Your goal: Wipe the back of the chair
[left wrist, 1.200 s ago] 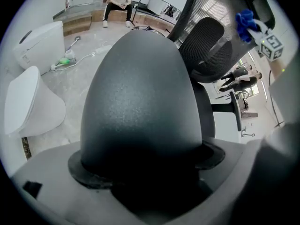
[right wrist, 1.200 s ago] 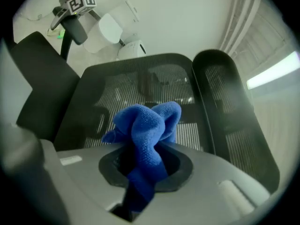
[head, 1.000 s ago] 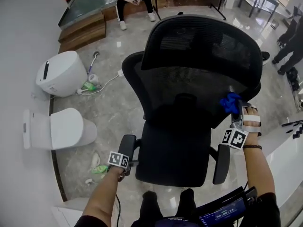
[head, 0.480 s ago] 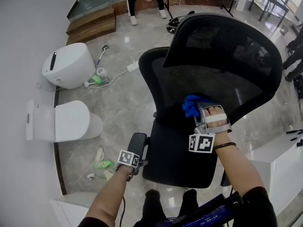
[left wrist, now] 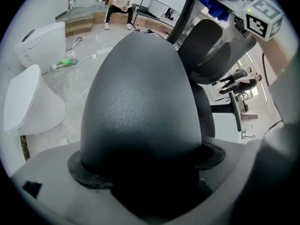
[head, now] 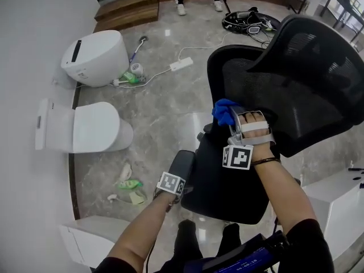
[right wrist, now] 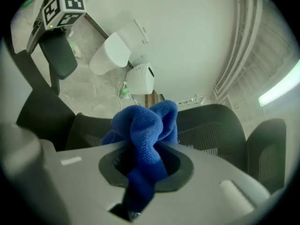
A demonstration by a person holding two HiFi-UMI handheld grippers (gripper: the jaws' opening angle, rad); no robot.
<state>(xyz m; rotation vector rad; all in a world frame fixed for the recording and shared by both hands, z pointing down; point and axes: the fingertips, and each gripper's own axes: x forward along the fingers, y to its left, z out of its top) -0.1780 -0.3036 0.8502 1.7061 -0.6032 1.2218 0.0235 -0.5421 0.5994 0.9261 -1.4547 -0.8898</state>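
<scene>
R gripper [head: 232, 118] is clamped tight on a bunched blue cloth [right wrist: 145, 125], w/ the wad held against the mesh chair back [head: 301, 78] at its lower edge nearest the person, just above the seat [head: 227, 192]. L gripper [head: 175, 181] has its jaws closed round the end of an armrest pad [left wrist: 140, 97], which fills the gap btw them. The chair stands on a marble floor [head: 165, 112], w/ a white toilet [head: 94, 56] and a second toilet [head: 85, 131] well apart to its left in the head view
</scene>
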